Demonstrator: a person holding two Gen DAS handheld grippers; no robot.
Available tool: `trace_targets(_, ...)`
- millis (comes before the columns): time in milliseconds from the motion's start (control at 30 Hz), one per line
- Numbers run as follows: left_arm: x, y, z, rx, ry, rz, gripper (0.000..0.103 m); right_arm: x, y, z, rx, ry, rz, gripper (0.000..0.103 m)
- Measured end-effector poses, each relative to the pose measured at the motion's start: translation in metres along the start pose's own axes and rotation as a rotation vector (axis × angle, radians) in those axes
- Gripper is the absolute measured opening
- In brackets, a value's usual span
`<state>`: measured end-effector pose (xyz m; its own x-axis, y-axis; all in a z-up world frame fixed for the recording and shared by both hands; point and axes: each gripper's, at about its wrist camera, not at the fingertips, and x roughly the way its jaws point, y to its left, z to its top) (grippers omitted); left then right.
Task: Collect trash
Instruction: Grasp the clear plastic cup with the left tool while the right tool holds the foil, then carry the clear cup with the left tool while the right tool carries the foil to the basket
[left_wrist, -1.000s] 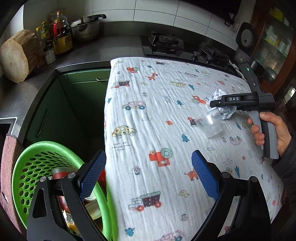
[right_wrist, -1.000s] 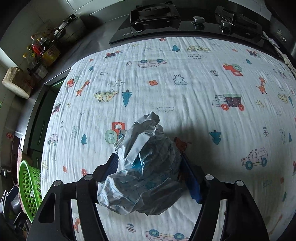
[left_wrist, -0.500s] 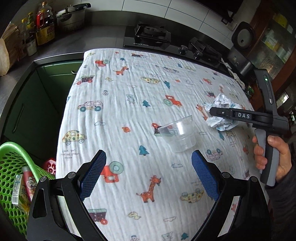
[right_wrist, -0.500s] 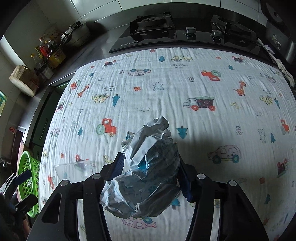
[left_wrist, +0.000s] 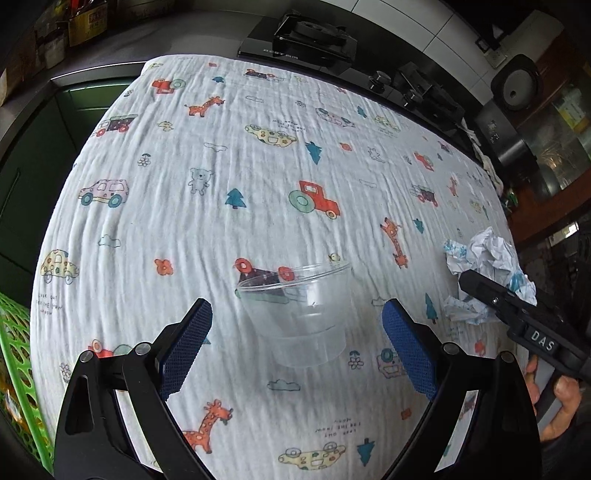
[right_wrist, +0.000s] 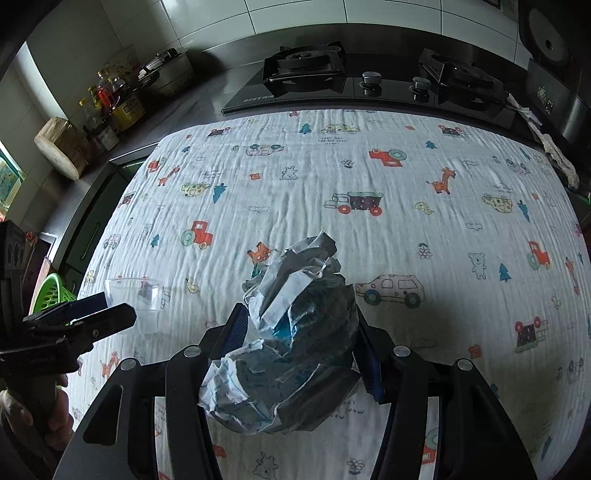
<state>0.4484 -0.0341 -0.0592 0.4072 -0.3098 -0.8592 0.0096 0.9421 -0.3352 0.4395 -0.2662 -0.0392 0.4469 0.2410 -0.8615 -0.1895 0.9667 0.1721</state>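
A clear plastic cup (left_wrist: 299, 314) stands upright on the patterned cloth (left_wrist: 221, 177). My left gripper (left_wrist: 297, 347) is open, its blue pads on either side of the cup and apart from it. The cup also shows in the right wrist view (right_wrist: 138, 301), with the left gripper (right_wrist: 88, 314) beside it. My right gripper (right_wrist: 301, 332) is shut on a crumpled white-and-blue paper ball (right_wrist: 295, 332), held above the cloth. The paper ball (left_wrist: 487, 273) and right gripper (left_wrist: 517, 314) show at the right of the left wrist view.
A green perforated basket (left_wrist: 18, 369) with trash stands off the table's left edge; it also shows in the right wrist view (right_wrist: 50, 291). A gas stove (right_wrist: 369, 81), bottles (right_wrist: 110, 99) and a wooden block (right_wrist: 61, 147) line the counter behind.
My left gripper has swung right from the green basket and closed in on the clear cup, which now sits between its open fingers. My right gripper has lifted and drawn back with the paper ball.
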Motion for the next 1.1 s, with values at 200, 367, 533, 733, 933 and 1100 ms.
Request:
trace_targets(200, 0.012, -0.005, 0.006, -0.022, 0.009, 0.008, 0.080, -0.003, -0.004, -0.004, -0.003, -0.003, 0.010, 0.053)
trace_targets(367, 0.018, -0.008, 0.008, -0.020, 0.015, 0.010, 0.070, -0.002, -0.005, -0.006, -0.001, 0.001, 0.012, 0.053)
trace_targets(533, 0.018, -0.009, 0.005, -0.006, 0.016, 0.004, 0.061, -0.004, -0.001, -0.010, -0.007, 0.003, 0.012, 0.053)
trace_targets(733, -0.002, 0.001, -0.004, -0.007, -0.007, -0.018, 0.060, -0.015, 0.013, -0.016, -0.020, -0.004, 0.022, 0.053)
trace_targets(933, -0.044, 0.022, -0.018, -0.005, -0.056, -0.027, 0.060, -0.025, 0.042, -0.026, -0.055, -0.007, 0.043, 0.053)
trace_targets(1100, -0.081, 0.052, -0.034, -0.020, -0.095, -0.017, 0.060, -0.033, 0.079, -0.036, -0.102, -0.007, 0.066, 0.053)
